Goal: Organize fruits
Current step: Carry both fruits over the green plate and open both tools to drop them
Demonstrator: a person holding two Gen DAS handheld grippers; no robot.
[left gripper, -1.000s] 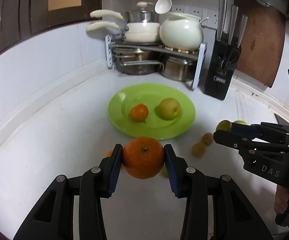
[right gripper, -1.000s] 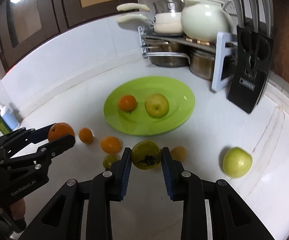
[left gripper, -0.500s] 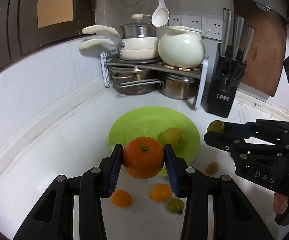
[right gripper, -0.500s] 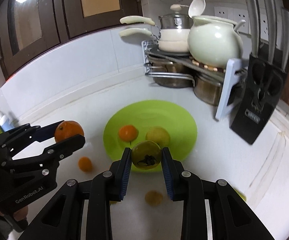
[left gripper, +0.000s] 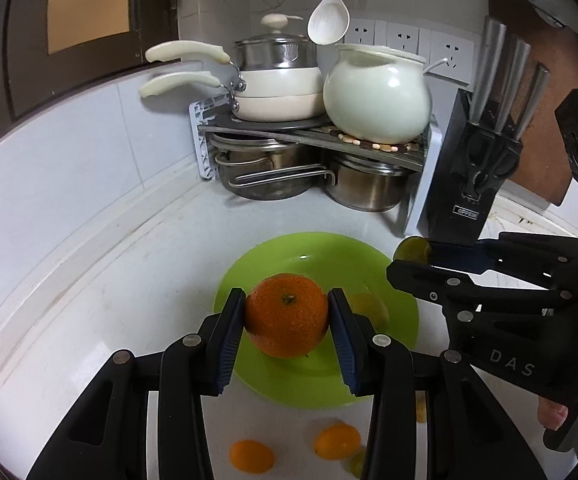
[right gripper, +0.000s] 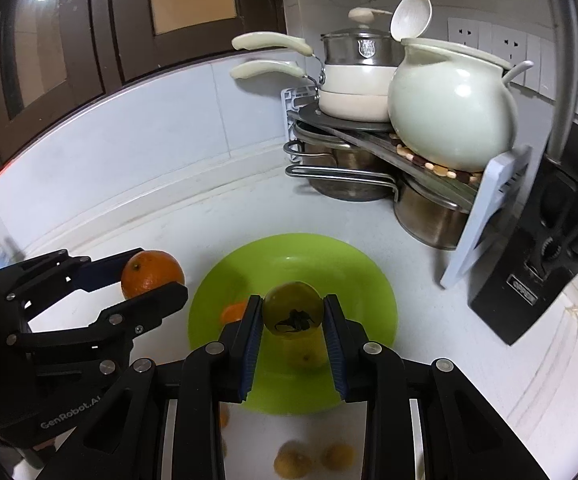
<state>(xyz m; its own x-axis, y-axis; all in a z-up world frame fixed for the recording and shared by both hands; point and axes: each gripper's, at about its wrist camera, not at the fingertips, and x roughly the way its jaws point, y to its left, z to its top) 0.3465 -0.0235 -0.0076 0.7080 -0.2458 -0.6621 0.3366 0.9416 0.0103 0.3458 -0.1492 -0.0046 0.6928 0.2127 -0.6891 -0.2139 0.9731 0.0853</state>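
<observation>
left wrist view: left hand-held gripper (left gripper: 287, 322) clamps orange (left gripper: 286, 320) above green plate (left gripper: 321, 252) holding yellow fruit (left gripper: 371, 310).

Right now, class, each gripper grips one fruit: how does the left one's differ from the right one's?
The orange in the left gripper is bright orange; the greenish-yellow fruit in the right gripper is dull, with a dark stem scar. The orange looks bigger, so its jaws stand wider. Both are round, gripped over the green plate.
</observation>
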